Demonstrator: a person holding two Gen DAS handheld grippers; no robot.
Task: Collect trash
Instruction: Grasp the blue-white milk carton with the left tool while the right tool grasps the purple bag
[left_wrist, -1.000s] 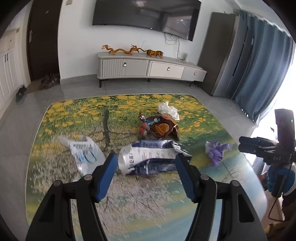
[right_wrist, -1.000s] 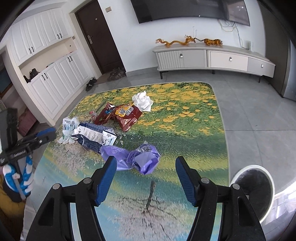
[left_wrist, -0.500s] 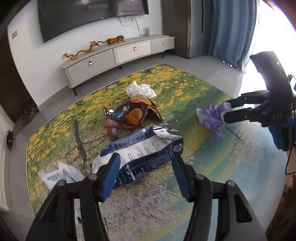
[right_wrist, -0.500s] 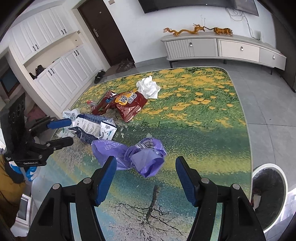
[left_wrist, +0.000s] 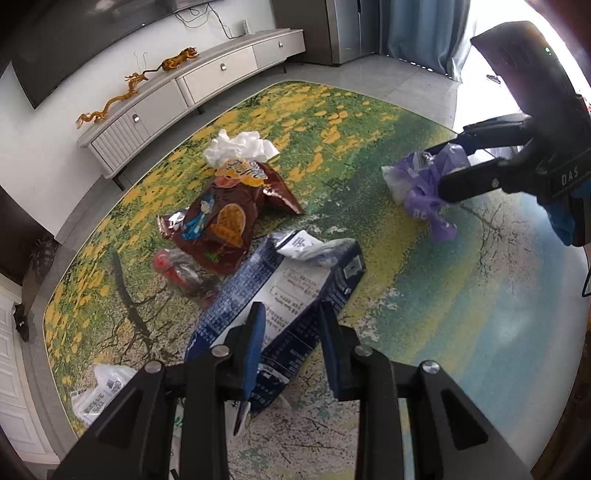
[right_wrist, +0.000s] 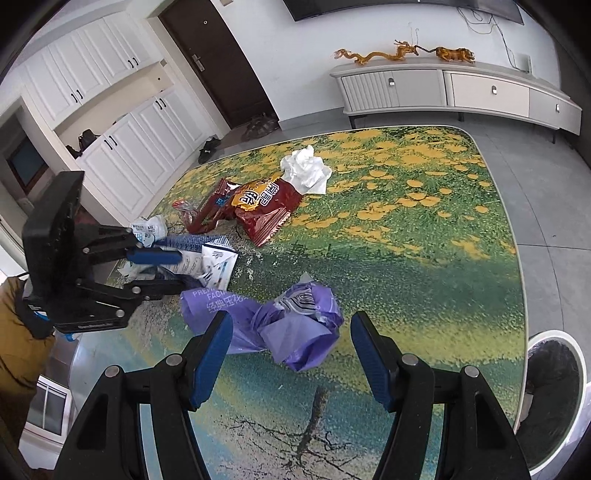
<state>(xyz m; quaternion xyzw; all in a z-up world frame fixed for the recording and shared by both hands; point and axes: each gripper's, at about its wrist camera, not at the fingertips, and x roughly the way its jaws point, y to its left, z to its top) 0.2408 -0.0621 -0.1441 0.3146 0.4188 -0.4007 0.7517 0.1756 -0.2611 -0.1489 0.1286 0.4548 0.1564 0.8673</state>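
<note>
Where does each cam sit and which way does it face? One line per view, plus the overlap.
Left wrist: on the left gripper, angled down at the blue-and-white carton between its closing jaws; right gripper and a blue glove at right.
Right wrist: on the right gripper, angled down at the purple bag between open jaws; left gripper and a brown sleeve at left.
Shared: printed table, red snack bag, white tissue, TV cabinet.
</note>
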